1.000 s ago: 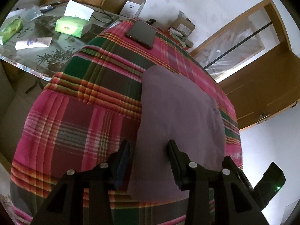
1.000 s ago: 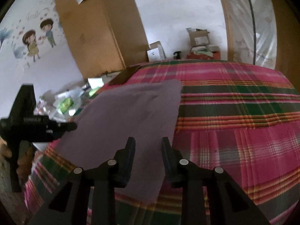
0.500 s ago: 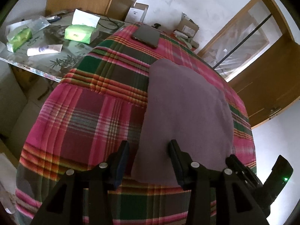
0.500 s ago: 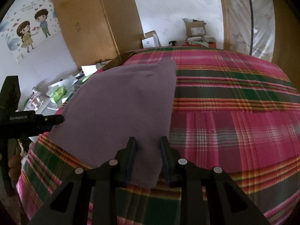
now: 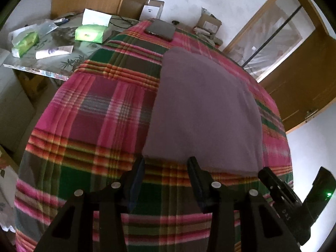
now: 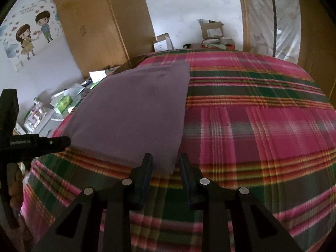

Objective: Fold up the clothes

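The flat mauve-grey knit garment (image 5: 205,109), already doubled into a long rectangle, lies on the bed's pink, green and orange plaid blanket (image 5: 100,126). Its long axis runs away from both cameras toward the dark flat tablet (image 5: 160,30) at the far end. Its near short edge lies across the line of both tools, just ahead of their tips.

The left tool (image 5: 166,163) stands at the near left corner, jaws apart and holding nothing, having just narrowed a little; the corner sits just beyond the gap. The right tool (image 6: 164,160) stands at the near right corner, jaws narrower but also released, with the cloth's corner showing in the gap and not pinched.

Each hand seems equally near its own corner, so the likely next fold carries this near edge forward along the long axis.
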{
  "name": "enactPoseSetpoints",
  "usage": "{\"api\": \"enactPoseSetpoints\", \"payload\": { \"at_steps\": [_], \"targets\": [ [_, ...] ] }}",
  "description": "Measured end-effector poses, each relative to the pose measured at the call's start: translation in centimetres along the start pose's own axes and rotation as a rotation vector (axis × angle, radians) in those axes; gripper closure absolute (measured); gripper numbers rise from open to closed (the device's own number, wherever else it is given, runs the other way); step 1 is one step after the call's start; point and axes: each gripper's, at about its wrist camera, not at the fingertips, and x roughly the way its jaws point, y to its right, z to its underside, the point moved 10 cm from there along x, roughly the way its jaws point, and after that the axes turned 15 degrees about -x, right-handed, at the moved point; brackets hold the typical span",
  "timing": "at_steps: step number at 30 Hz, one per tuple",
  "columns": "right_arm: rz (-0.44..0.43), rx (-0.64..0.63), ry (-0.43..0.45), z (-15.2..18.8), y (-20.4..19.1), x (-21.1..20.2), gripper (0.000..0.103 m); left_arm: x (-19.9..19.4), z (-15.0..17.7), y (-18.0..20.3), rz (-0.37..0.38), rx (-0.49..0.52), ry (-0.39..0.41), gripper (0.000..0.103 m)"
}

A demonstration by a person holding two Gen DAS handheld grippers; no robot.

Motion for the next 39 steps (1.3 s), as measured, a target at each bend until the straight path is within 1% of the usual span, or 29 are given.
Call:
{"api": "enactPoseSetpoints", "payload": {
  "at_steps": [1,4,9,15,17,21,24,27,31,35,39],
  "targets": [
    [0.000,-0.002,-0.001,0.2,-0.3,-0.2,0.076,0.0,0.4,0.1,-0.013,0.019,0.012,0.061],
    [-0.007,-0.010,-0.009,0.6,-1.2,-0.3,0.075,0.0,1.6,0.8,-0.012,0.045,0.022,0.061],
    [-0.014,-0.019,-0.018,1.3,-2.5,-0.5,0.075,0.0,2.4,1.4,-0.060,0.090,0.072,0.061],
    [0.016,-0.024,-0.037,1.8,-2.9,-0.2,0.073,0.4,3.1,2.4,-0.119,0.148,0.116,0.061],
    [0.020,-0.023,-0.051,2.1,-3.1,0.1,0.073,0.7,3.3,2.6,-0.125,0.159,0.119,0.061],
    [0.058,-0.027,-0.074,2.5,-2.6,0.3,0.070,0.9,3.1,2.5,-0.167,0.190,0.161,0.061],
    [0.065,-0.019,-0.081,2.6,-2.3,0.5,0.065,1.2,3.1,2.5,-0.174,0.190,0.162,0.061],
    [0.080,-0.028,-0.085,2.7,-2.2,0.7,0.063,1.4,2.9,2.4,-0.191,0.192,0.177,0.061],
    [0.084,-0.032,-0.084,2.7,-2.5,0.9,0.053,1.7,2.6,2.6,-0.195,0.188,0.187,0.061],
    [0.115,-0.042,-0.096,2.6,-2.4,1.2,0.053,2.0,2.1,2.7,-0.203,0.189,0.209,0.061],
    [0.151,-0.049,-0.109,2.5,-2.2,1.4,0.053,2.1,2.0,2.8,-0.228,0.223,0.253,0.060]
  ]
}}
